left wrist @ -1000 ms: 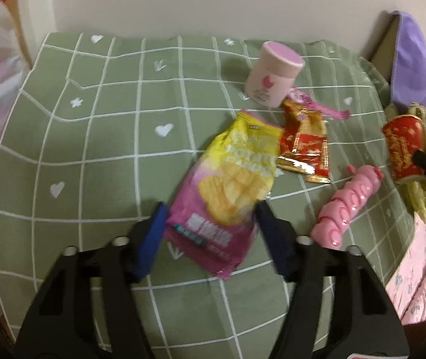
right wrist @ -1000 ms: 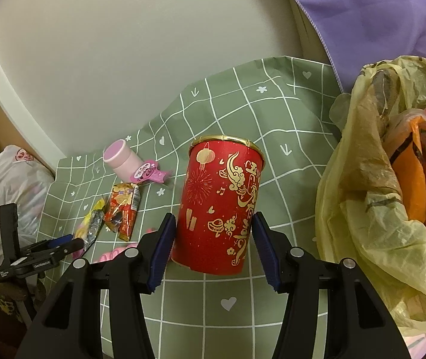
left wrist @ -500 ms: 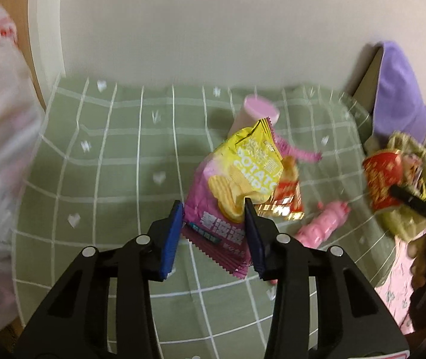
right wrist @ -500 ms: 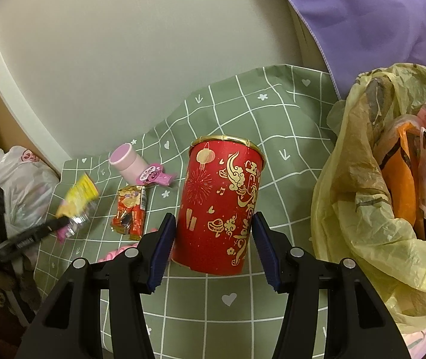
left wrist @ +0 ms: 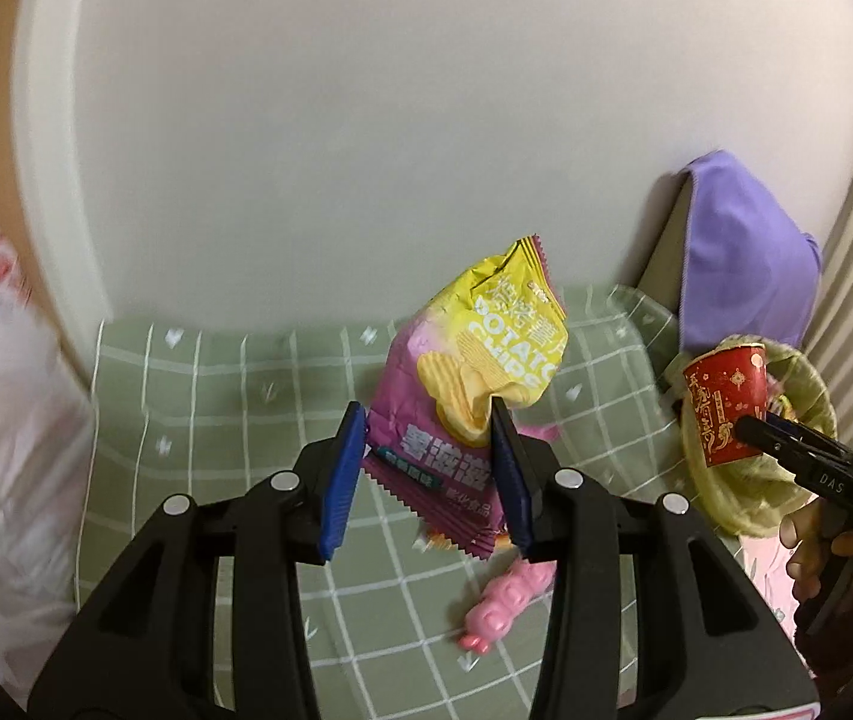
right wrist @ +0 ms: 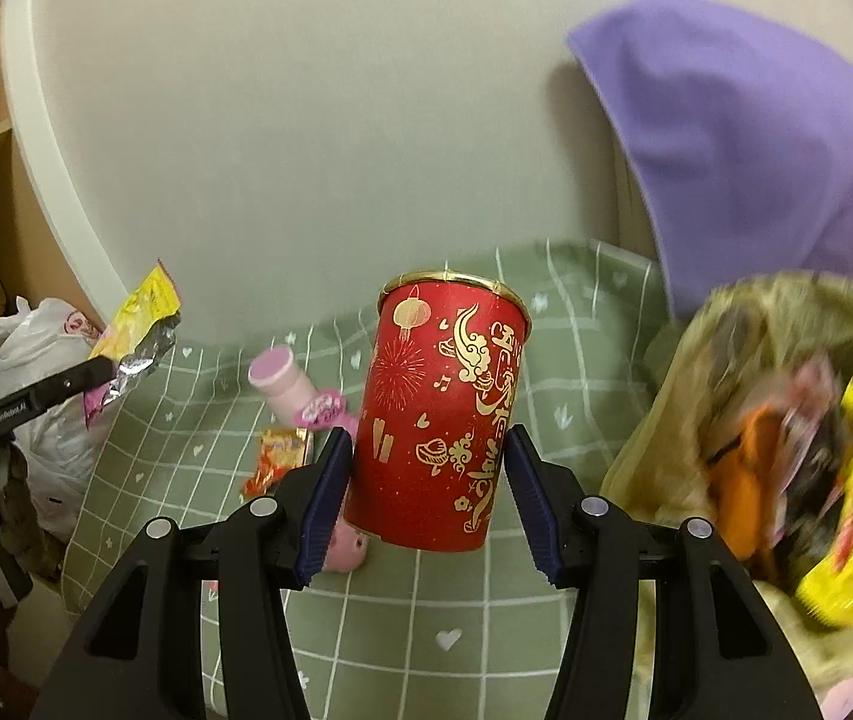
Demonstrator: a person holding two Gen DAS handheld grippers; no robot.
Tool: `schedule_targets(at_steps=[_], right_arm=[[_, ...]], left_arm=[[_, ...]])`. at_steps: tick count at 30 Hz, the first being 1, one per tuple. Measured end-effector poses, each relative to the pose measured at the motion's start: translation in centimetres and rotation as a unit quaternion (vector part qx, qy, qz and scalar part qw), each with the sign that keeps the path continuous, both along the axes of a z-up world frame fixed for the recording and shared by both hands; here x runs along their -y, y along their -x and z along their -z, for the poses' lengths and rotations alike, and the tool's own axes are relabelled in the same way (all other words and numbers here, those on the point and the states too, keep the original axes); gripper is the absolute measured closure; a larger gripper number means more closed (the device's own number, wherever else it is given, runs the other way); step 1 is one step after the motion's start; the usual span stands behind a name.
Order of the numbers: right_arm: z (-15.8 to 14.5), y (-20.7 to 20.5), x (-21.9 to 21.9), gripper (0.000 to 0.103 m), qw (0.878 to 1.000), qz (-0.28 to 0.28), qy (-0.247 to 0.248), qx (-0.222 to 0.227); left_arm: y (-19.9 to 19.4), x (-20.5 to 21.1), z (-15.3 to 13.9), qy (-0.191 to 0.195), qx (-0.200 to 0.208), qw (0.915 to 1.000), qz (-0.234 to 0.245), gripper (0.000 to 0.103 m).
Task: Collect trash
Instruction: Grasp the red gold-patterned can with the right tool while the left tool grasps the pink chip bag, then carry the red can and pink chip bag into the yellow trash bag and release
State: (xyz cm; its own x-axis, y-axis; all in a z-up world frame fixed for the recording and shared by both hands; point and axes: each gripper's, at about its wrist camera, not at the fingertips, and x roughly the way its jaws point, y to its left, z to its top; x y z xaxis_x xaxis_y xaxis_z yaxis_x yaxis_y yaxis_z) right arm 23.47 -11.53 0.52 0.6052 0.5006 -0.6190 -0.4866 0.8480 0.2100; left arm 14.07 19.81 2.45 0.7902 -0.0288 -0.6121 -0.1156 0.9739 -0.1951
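The left claw [left wrist: 426, 468] is clamped on a chip bag [left wrist: 468, 384], its blue pads [left wrist: 342, 480] pinching the pink lower part while the yellow top sticks up above them; the bag hangs clear of the green checked cloth [left wrist: 198, 396] that covers the worktop. Its jaws have just been closing, with the bag between them. The right claw [right wrist: 423, 498] is clamped on a red paper cup [right wrist: 444, 414] with gold patterns, the pads pressing either side of its lower half, and the cup is upright, slightly tilted and lifted off the cloth. On the cloth below and behind the cup lie a pink ridged toy [left wrist: 510, 600], a red and gold wrapper [right wrist: 276, 459] and a pink-capped bottle [right wrist: 279, 381] on its side. To the right stands a yellowish plastic trash bag [right wrist: 696, 372], open and partly filled with wrappers, just beside the held cup. A purple cloth [right wrist: 756, 156] hangs over something behind the trash bag, against the pale wall. At the far left edge sits a white plastic bag [right wrist: 48, 348].
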Motion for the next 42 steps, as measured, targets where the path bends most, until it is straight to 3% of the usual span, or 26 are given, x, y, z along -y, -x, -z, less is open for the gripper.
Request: schedule_targets(at_steps=[13,22,30,36,38,42], right_arm=[[-5.0,-1.3,4.9,0.053,0.997,0.048,-0.006,0.067],[-7.6,-0.2,11.5,0.053,0.984,0.137,0.002,0.112],[-10.1,3.8,19.1,0.053,0.958,0.246,0.013,0.145],[-10.1,6.6,21.8,0.053,0.945,0.294,0.025,0.141],[-9.7,7.0,22.4,0.053,0.943,0.302,0.029,0.135],[-9.0,7.2,22.1,0.053,0.942,0.311,0.033,0.121]], left_arm=[[-5.7,5.0,-4.2,-0.015,0.038,0.9953,0.087,0.064],[-9.9,12.3,-6.1,-0.011,0.063,0.9779,0.199,0.063],[-12.1,21.0,-5.2,0.007,0.05,0.9423,0.331,0.062],[-13.8,28.0,-2.0,0.02,-0.01,0.9094,0.415,0.061],[-13.8,30.3,-0.5,0.006,-0.03,0.8974,0.44,0.061],[-13.8,32.8,1.5,-0.028,-0.058,0.8853,0.461,0.061]])
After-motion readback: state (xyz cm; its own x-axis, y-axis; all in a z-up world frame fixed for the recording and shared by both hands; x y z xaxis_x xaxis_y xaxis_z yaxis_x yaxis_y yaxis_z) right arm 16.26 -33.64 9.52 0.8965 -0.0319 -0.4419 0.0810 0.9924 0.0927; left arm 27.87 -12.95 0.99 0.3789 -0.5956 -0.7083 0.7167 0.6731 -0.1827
